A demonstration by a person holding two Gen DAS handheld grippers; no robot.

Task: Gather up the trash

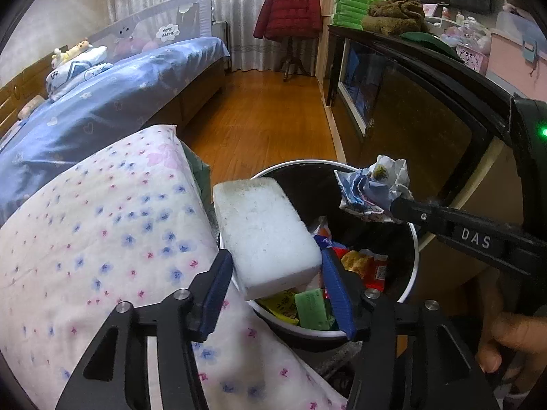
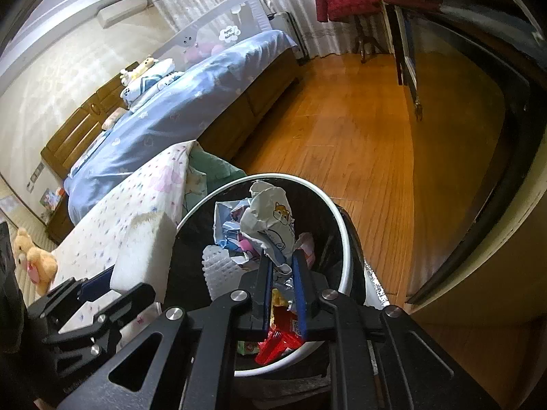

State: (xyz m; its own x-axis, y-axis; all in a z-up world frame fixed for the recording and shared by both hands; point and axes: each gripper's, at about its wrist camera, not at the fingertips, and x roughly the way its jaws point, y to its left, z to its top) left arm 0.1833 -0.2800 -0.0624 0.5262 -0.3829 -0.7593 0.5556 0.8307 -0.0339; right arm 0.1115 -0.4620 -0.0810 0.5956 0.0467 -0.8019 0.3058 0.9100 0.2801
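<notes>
White foam block: a chunky white polystyrene foam block [image 1: 266, 235] sits clenched between the blue pads of the left tongs [image 1: 273, 283], hanging over the near rim of the round black-lined white-rimmed trash bin [image 1: 415, 239].
Crumpled wrapper: a crumpled blue-and-white printed paper wrapper [image 2: 266, 229] is pinched in the right tongs [image 2: 282, 266], which are nearly closed on it, above the bin's middle.
Bin contents: red, yellow and green snack packets already lie inside, fairly high.
Risk, foam: I judge the block only partly over the opening; let go here, it could catch the rim and tip out toward the floral-print white quilt [image 1: 102, 239] beside the bin.
Risk, wrapper: light paper may cling to a pad or drift past the rim onto the orange wooden floor [image 2: 359, 119].
Risk, crowding: both tongs share one opening, close together; a collision could knock either piece loose early.
</notes>
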